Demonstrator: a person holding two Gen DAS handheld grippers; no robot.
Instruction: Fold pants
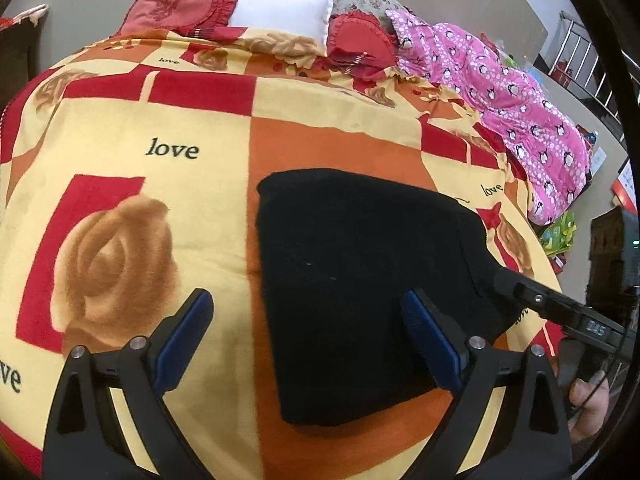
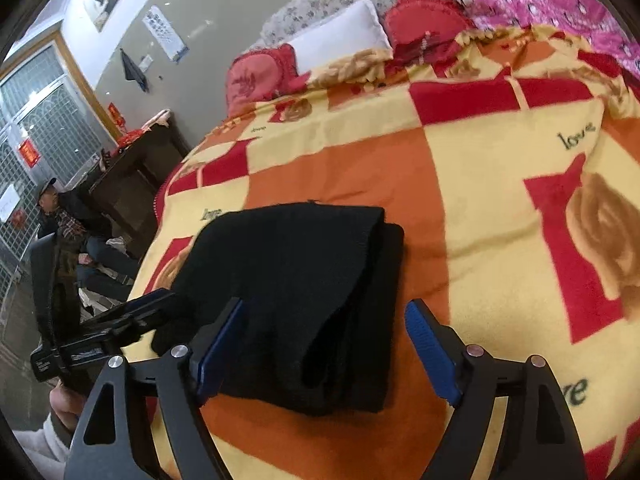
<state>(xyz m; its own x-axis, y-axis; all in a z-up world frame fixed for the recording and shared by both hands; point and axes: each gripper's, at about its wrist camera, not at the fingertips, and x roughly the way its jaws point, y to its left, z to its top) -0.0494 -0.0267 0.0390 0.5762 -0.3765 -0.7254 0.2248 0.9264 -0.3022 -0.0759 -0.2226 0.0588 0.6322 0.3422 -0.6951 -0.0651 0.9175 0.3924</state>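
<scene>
The black pants (image 1: 352,280) lie folded in a compact stack on the bed blanket (image 1: 132,128). My left gripper (image 1: 308,320) is open, its blue pads spread over the stack's left edge, holding nothing. In the right wrist view the folded pants (image 2: 304,296) show layered edges on their right side. My right gripper (image 2: 324,328) is open and straddles the stack's near end, empty. The right gripper's body (image 1: 560,308) shows at the pants' right side in the left wrist view. The left gripper's body (image 2: 104,332) shows at the pants' left side in the right wrist view.
The yellow, red and orange blanket (image 2: 500,184) covers the bed. Red pillows (image 1: 180,8) and a white pillow (image 1: 284,8) lie at the head. A pink penguin-print quilt (image 1: 516,104) lies along the right edge. A person (image 2: 64,220) sits by a dark cabinet (image 2: 132,176).
</scene>
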